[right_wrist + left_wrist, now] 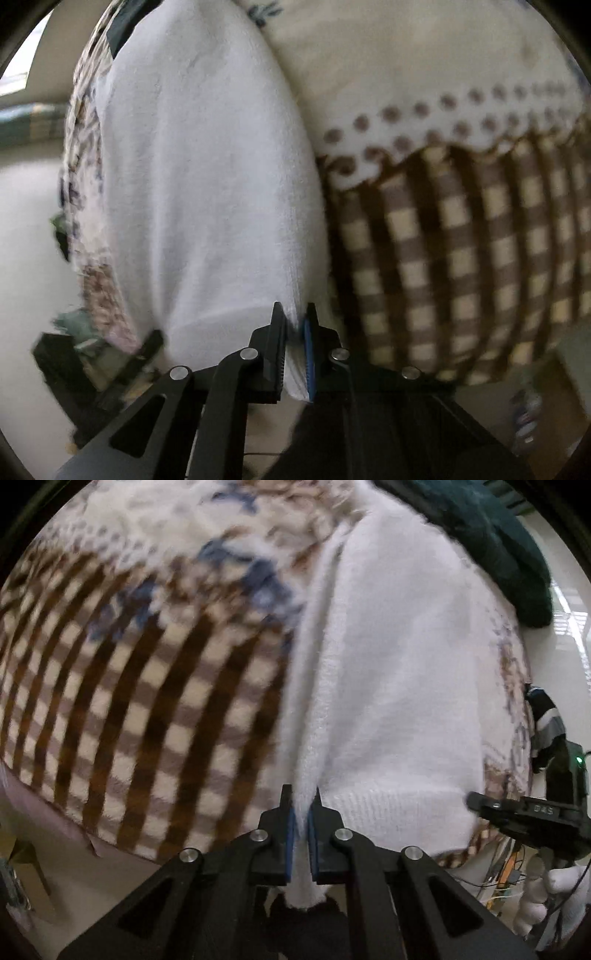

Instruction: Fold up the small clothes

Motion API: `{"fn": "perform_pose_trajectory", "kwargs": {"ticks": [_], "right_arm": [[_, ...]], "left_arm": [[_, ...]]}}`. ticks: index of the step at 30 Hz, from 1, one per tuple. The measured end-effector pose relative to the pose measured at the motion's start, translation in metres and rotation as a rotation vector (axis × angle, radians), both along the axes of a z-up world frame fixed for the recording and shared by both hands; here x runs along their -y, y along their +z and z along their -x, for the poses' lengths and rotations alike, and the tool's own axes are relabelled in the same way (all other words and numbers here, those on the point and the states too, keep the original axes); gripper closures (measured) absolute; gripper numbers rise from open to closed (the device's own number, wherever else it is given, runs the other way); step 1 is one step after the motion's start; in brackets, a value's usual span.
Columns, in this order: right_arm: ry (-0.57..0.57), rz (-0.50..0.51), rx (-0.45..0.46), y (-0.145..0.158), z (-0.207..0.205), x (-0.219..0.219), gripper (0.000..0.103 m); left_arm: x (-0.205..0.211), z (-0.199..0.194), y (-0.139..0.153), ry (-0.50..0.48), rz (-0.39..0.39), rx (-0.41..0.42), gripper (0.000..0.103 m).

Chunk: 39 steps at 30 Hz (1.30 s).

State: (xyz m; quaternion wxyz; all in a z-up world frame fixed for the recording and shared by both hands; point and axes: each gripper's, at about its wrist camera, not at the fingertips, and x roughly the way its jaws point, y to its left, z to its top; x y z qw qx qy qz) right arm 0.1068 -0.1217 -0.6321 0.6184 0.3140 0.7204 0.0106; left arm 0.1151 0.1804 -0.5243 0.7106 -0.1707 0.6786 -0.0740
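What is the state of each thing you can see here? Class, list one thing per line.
Left gripper: shut on the white garment's edge.
Right gripper: shut on the white garment's edge.
White garment: held at two points, lying on the cloth.
Checked cloth: spread out flat under the garment.
Green garment: lying bunched beyond the white one.

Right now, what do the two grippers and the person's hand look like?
Both the left gripper and right gripper are matte black plastic linkages with silver round pivot bolts and blue pads lining the fingers. In the left wrist view the right gripper carries small white lettering and a green light, with thin cables below. The hand wears a white glove.
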Motion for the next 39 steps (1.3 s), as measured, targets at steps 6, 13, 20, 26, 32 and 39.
{"fn": "perform_pose_trajectory", "kwargs": {"ticks": [6, 13, 20, 26, 32, 39], "right_arm": [[-0.046, -0.09, -0.044, -0.019, 0.001, 0.013, 0.086], [-0.034, -0.124, -0.051, -0.019, 0.017, 0.038, 0.053], [-0.129, -0.276, -0.043, -0.051, 0.037, 0.043, 0.053], [-0.12, -0.323, 0.032, -0.027, 0.043, 0.051, 0.089], [-0.159, -0.389, 0.102, 0.014, 0.039, 0.068, 0.09], [-0.16, -0.444, 0.275, 0.09, 0.001, 0.099, 0.091]], "left_arm": [[-0.002, -0.004, -0.013, 0.03, 0.085, -0.029, 0.08], [-0.011, 0.017, -0.035, 0.106, 0.194, -0.067, 0.04], [0.014, 0.019, -0.029, 0.073, 0.179, -0.041, 0.055], [0.03, 0.022, -0.004, 0.036, 0.228, 0.013, 0.094], [0.017, 0.018, 0.033, 0.155, 0.349, 0.037, 0.094], [0.014, -0.035, 0.11, 0.234, 0.511, 0.19, 0.094]]}}
